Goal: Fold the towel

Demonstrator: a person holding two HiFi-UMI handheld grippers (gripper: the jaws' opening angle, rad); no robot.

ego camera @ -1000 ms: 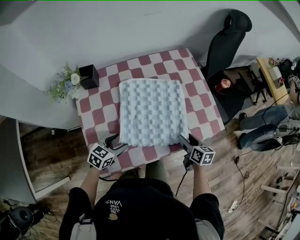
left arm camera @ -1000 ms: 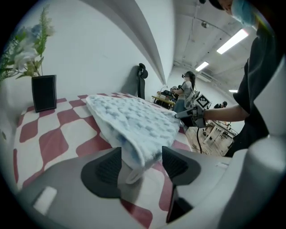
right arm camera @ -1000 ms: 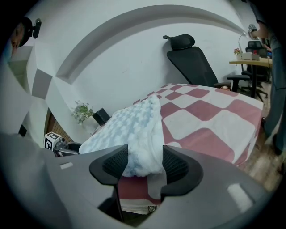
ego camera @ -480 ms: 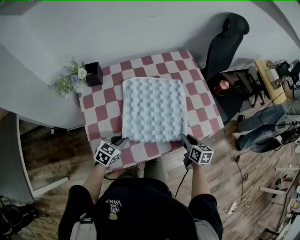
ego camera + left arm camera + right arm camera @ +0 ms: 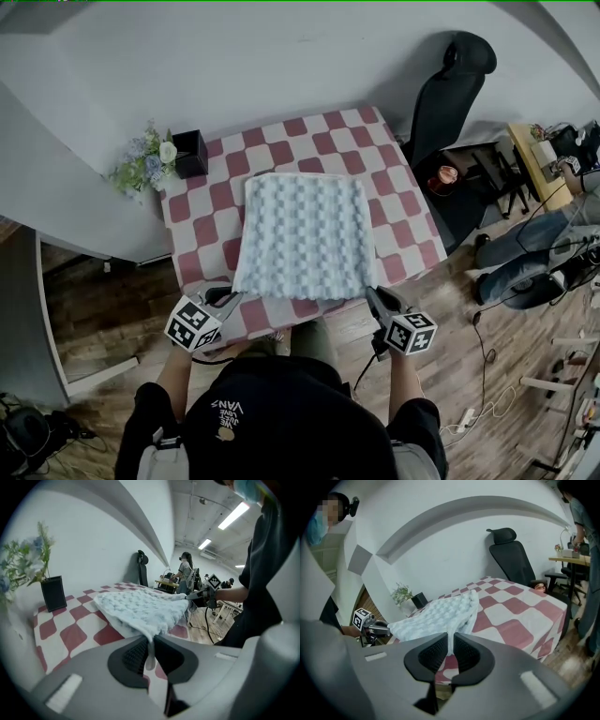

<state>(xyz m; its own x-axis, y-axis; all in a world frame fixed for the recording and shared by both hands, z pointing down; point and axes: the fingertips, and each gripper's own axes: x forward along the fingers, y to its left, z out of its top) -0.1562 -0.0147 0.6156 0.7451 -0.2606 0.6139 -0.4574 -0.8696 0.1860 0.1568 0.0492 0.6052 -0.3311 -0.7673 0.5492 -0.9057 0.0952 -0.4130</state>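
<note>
Head view: towel (image 5: 305, 234) on checked tablecloth (image 5: 323, 131), white wall (image 5: 281, 56), wood floor (image 5: 94, 319)

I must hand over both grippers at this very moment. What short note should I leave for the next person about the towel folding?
Left gripper: jaws closing on the near left corner of the towel, with the cloth pinched between the pads.
Right gripper: jaws closing on the near right corner, cloth pinched likewise.
Towel: spread open on the checkered tablecloth, far edge lying flat.
Done: both near corners gripped.
Left: no fold made yet; probably carry the near edge over to the far edge, then release.
</note>
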